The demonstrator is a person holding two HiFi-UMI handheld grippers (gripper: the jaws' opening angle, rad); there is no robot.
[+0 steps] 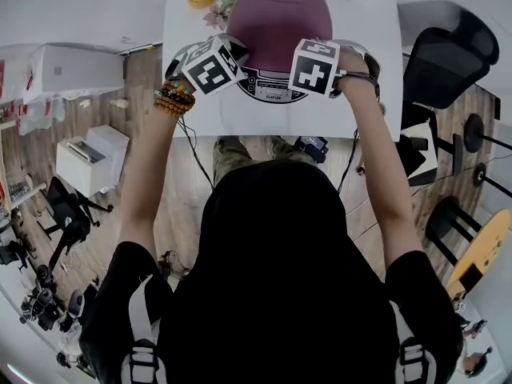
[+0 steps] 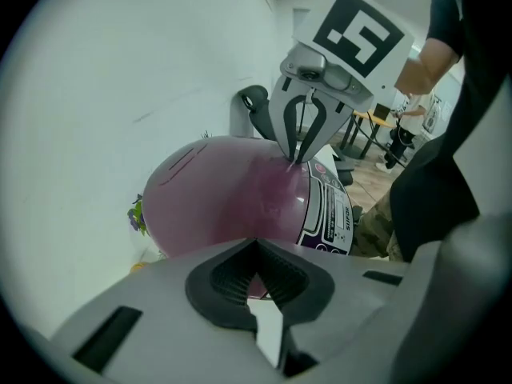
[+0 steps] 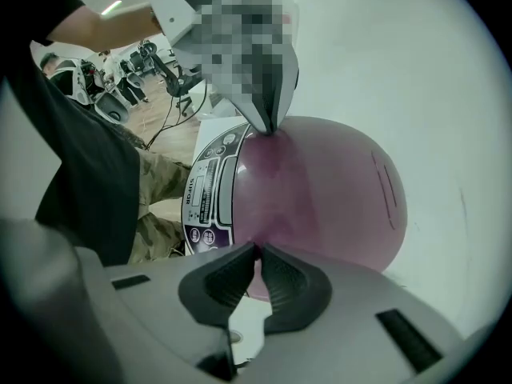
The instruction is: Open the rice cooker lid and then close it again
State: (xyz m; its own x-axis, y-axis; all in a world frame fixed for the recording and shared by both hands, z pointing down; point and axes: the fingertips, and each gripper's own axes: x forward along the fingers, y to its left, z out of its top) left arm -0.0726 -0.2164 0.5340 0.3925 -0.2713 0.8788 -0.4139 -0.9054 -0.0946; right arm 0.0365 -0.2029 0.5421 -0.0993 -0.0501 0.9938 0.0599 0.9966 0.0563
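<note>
Touching the shut lid (image 1: 280,14) of the cooker (image 1: 272,85) with both tips: left claw (image 2: 256,246) and right claw (image 3: 258,256) are closed, holding nothing. Cooker sits on the tabletop (image 1: 376,94), by the far edge.

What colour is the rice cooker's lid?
The lid is shiny purple; it shows best in the right gripper view.

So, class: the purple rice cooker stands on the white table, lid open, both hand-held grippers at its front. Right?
No: the lid is shut, as the head view shows. The rice cooker does stand on the white table, left hand-held gripper and right hand-held gripper at its front.
</note>
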